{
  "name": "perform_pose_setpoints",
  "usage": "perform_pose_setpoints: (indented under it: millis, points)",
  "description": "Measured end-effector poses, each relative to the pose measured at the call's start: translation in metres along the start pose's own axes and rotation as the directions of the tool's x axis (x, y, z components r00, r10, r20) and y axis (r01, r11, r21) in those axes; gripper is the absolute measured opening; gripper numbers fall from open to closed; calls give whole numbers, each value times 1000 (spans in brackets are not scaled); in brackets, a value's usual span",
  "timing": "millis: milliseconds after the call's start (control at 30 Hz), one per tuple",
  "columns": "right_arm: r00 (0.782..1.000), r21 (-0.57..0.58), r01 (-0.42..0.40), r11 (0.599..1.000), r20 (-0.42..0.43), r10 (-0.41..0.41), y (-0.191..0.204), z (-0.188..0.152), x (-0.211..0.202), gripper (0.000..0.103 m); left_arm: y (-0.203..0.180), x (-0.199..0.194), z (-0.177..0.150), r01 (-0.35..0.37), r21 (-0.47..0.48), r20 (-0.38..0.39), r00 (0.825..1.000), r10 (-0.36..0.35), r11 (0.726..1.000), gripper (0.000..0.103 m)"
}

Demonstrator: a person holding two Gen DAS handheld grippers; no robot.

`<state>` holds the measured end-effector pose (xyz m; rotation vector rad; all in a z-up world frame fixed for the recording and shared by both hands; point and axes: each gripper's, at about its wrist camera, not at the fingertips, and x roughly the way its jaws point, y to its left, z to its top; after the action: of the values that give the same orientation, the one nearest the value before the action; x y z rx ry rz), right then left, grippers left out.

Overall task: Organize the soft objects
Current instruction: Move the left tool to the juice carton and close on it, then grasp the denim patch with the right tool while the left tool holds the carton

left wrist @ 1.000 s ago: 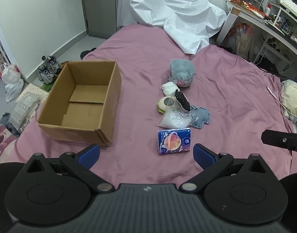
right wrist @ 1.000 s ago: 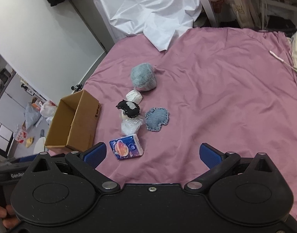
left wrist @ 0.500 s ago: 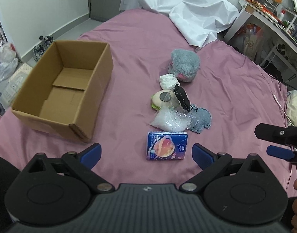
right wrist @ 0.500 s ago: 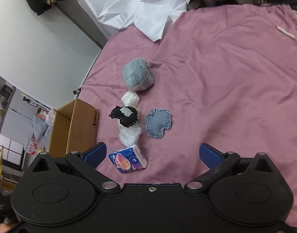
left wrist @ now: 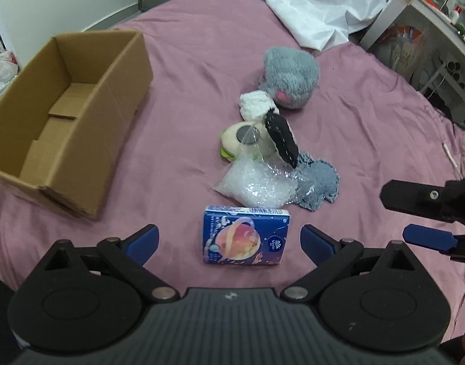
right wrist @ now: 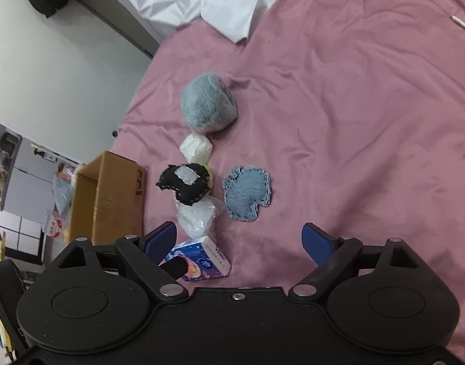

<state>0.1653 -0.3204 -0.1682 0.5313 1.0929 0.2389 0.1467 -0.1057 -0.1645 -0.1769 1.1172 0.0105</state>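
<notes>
Soft things lie in a row on the pink bed: a blue tissue pack (left wrist: 244, 235) (right wrist: 202, 261), a clear bubble-wrap bag (left wrist: 256, 182) (right wrist: 197, 217), a black stitched pad (left wrist: 282, 141) (right wrist: 185, 184), a cream burger-shaped toy (left wrist: 237, 141), a white wad (left wrist: 255, 105) (right wrist: 196, 149), a denim patch (left wrist: 319, 182) (right wrist: 247, 193) and a grey plush (left wrist: 290, 76) (right wrist: 208, 106). My left gripper (left wrist: 229, 240) is open, just before the tissue pack. My right gripper (right wrist: 243, 240) is open, above the bed near the pack and denim patch; it shows at right in the left wrist view (left wrist: 427, 213).
An open, empty cardboard box (left wrist: 65, 115) (right wrist: 108, 197) stands left of the row. A white sheet (left wrist: 308, 6) is bunched at the far end of the bed. A desk with clutter (left wrist: 430, 30) stands at the right; the floor with bags lies beyond the bed's left edge.
Both grippers have moved forward and lower toward the row of objects. The tissue pack now sits close between the left gripper's fingers. Nothing was grasped.
</notes>
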Motion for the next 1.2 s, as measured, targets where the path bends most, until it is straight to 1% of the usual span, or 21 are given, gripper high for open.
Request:
perform_pose_setpoints:
  millis: [100, 200, 333, 467, 533, 600, 667, 800, 900, 1067, 1133, 1200]
  points:
    - [1000, 11, 4, 1000, -17, -4, -1, 2, 7, 88, -3, 12, -1, -18, 4, -8, 1000, 18, 1000, 100]
    - [1000, 13, 3, 1000, -24, -3, -1, 5, 11, 88, -8, 22, -3, -46, 33, -8, 999, 47, 998, 100]
    - [999, 12, 6, 1000, -39, -5, -1, 10, 20, 88, -11, 32, -5, -57, 47, -9, 998, 58, 997, 100]
    - [999, 22, 13, 1000, -33, -13, -1, 16, 27, 87, -15, 38, -7, -66, 57, 18, 998, 65, 996, 100]
    - [1000, 30, 4, 1000, -29, -3, -1, 19, 32, 84, -15, 41, -7, -68, 49, 25, 997, 67, 996, 94]
    - [999, 55, -15, 998, -40, 17, -3, 22, 38, 78, -14, 44, -6, -63, 34, 19, 998, 63, 997, 81]
    - [998, 78, -21, 997, -52, 25, -6, 25, 45, 72, -12, 47, -4, -62, 16, 6, 998, 62, 998, 73]
    - [998, 133, -23, 991, -59, 31, -11, 30, 56, 64, -9, 45, -2, -54, -5, 9, 999, 54, 999, 72]
    - [998, 160, -7, 987, -68, 18, -12, 34, 64, 62, -7, 44, -1, -49, -12, 4, 999, 49, 999, 72]
    - [997, 174, 18, 985, -83, -3, -9, 39, 75, 61, -3, 41, 3, -43, -13, 4, 999, 43, 999, 72]
    - [996, 170, 28, 985, -88, -14, -7, 41, 78, 58, 0, 40, 4, -45, -21, 2, 999, 45, 999, 72]
    - [995, 155, 56, 986, -95, -41, -5, 41, 83, 53, 2, 39, 5, -50, -27, 5, 999, 50, 998, 72]
